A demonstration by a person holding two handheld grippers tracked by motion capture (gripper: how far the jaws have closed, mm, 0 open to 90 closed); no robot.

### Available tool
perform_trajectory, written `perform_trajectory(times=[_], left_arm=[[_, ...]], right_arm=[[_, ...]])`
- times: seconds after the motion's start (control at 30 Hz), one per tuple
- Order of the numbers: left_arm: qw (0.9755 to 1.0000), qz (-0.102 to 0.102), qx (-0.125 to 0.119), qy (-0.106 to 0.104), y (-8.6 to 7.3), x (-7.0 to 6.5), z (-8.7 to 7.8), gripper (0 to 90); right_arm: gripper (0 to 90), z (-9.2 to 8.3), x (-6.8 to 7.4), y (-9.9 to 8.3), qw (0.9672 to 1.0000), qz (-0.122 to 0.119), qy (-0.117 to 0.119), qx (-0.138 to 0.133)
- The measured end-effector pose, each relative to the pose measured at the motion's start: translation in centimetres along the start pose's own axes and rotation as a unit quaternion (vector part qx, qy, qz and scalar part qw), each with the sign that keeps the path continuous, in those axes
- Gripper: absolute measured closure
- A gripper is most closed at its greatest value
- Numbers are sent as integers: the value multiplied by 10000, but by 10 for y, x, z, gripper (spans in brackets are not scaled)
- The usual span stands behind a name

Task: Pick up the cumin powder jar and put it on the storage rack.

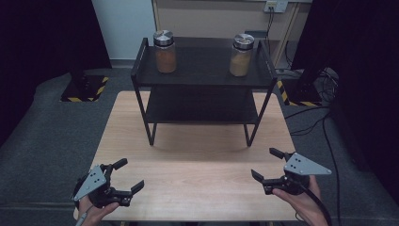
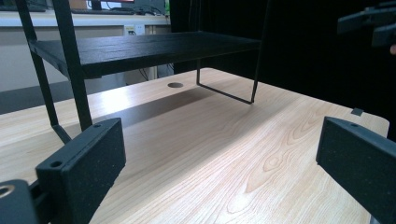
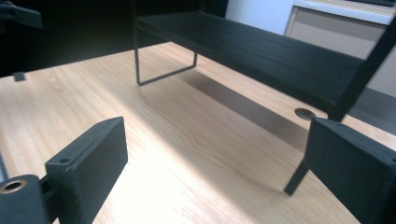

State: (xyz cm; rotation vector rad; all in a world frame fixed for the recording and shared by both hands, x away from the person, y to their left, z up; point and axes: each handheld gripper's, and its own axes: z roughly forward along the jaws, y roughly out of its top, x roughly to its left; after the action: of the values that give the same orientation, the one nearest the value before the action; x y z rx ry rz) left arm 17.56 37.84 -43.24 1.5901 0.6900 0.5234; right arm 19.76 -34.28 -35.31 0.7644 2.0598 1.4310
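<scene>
Black shelf rack point(image 1: 203, 75), long axis left-right.

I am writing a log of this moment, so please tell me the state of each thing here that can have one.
Left gripper: jaws open, empty, above the table.
Right gripper: jaws open, empty, above the table.
Left jar: upright on the top shelf, lid on.
Right jar: upright on the top shelf, lid on.
Black rack: standing on the wooden table, lower shelf bare.

- A lab or test room: dark curtains point(image 1: 42, 37) at both sides, grey carpet point(image 1: 47, 127).
- Hazard-striped stand bases point(image 1: 84, 88), loose cables point(image 1: 313, 117), a wall socket point(image 1: 275, 6).
</scene>
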Motion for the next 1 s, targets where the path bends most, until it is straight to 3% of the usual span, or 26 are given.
perform_trajectory(times=[0.2,0.47,0.83,1.0], left_arm=[[10000,22,-7,34,0,-1,0,1],[9999,46,-49,91,0,-2,-1,1],[9997,39,-137,205,-2,-4,-2,1],[9994,38,-227,265,-3,-4,-4,1]], right_arm=[[49,-7,21,-30,9990,165,-421,-43],[45,-21,37,-62,9960,555,-684,-174],[45,-37,45,-76,9939,740,-797,-193],[42,-39,46,-84,9923,832,-855,-322]])
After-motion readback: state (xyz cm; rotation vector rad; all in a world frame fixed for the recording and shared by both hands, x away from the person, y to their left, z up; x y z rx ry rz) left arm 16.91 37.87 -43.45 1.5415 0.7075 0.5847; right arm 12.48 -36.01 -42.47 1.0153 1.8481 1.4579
